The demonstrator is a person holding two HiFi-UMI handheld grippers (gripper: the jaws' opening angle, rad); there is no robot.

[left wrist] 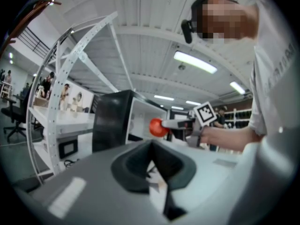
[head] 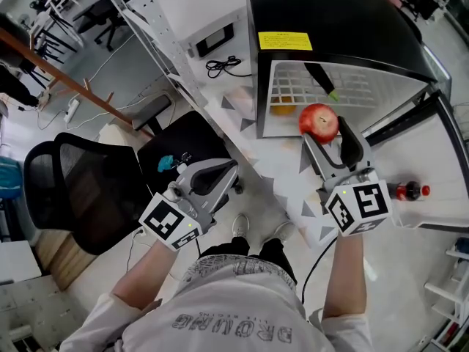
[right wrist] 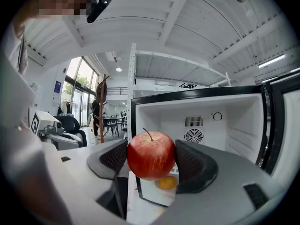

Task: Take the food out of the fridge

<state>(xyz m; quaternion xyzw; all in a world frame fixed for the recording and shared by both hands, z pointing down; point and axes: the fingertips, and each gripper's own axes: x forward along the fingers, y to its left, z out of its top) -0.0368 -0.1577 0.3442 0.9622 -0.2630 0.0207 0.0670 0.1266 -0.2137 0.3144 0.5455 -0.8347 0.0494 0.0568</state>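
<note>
– Two grippers show in the head view. What sits furthest left?
– A black mesh office chair [head: 69, 189], down on the floor. Just right of it is the left gripper [head: 220, 173].
– And its jaws?
– Pressed together with nothing between them. The left gripper view shows the two dark pads meeting in a point.
– What comes next?
– The fridge [head: 330, 20], black outside and white inside, with a yellow sticker [head: 284, 41] on its top. Its door [head: 440, 134] stands wide open on the right.
– Is anything in it?
– An orange [head: 281, 108] lies inside, low in the compartment. Further back there is a dark thing [head: 320, 79] with a green tip. I cannot tell what it is.
– Where is the apple?
– The red apple [head: 318, 121] is outside the fridge, in the air just in front of the open compartment. The right gripper [head: 325, 132] pinches it, one ridged pad against each side. In the right gripper view its stem points up.
– Does it touch the orange?
– No. In that view the orange shows below and behind it, inside the fridge.
– And furthest right?
– A dark bottle [head: 407, 191] with a red cap, beside the open door and to the right of the right gripper
</note>
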